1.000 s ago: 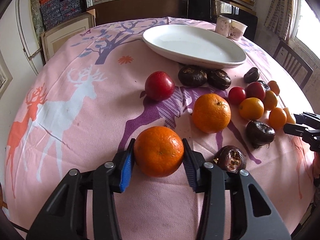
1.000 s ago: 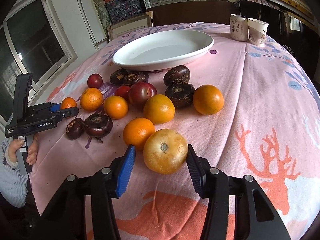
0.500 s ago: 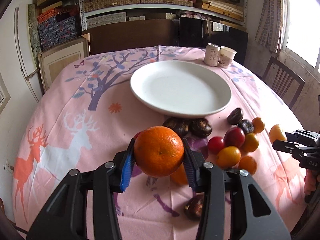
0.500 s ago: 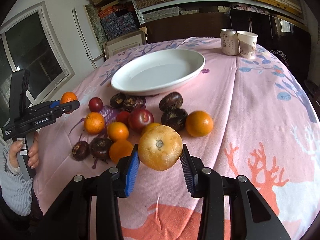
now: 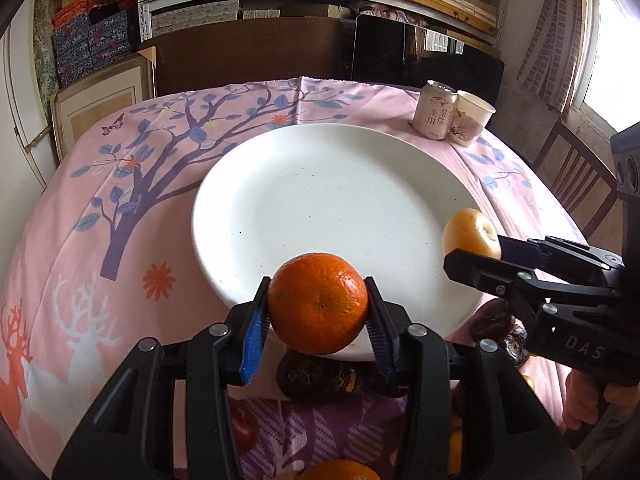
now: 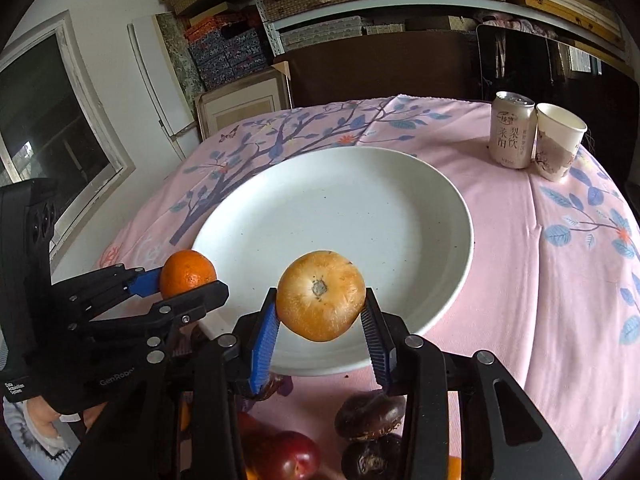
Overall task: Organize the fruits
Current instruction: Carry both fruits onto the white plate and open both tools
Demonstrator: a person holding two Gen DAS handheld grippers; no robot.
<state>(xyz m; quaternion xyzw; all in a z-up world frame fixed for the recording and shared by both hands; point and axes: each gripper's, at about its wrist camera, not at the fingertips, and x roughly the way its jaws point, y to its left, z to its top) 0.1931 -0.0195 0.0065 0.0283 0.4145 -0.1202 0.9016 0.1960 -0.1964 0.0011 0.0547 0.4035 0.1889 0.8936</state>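
Left wrist view: the left tool (image 5: 318,312) is closed on an orange (image 5: 318,308), which sits squarely between the two blue pads (image 5: 253,334), pressed on both sides and lifted clear of the surface (image 5: 60,248). The orange hangs over the near rim of the white plate (image 5: 336,208). Under the tool, on the pink cloth, lies a dark wrinkled fruit (image 5: 316,376), with a red fruit (image 5: 242,428) nearer on the left and another orange (image 5: 340,472) at the near edge of the view. At the right, the right tool (image 5: 476,246) comes in from the side, clamped on a pale yellow-brown fruit (image 5: 470,234) over the plate's right rim.

In the right wrist view the right tool (image 6: 320,314) grips that pale yellow-brown fruit (image 6: 320,294) centred between its pads, stem end facing the camera, raised over the near part of the white plate (image 6: 360,208). To the left, the left tool (image 6: 186,280) holds its orange (image 6: 187,274) beside the plate's near-left rim. Two dark wrinkled fruits (image 6: 370,414) and a red fruit (image 6: 288,454) lie on the surface (image 6: 560,280) beneath the right tool. On the far right stand a drink can (image 6: 512,134) and a paper cup (image 6: 558,146), side by side.
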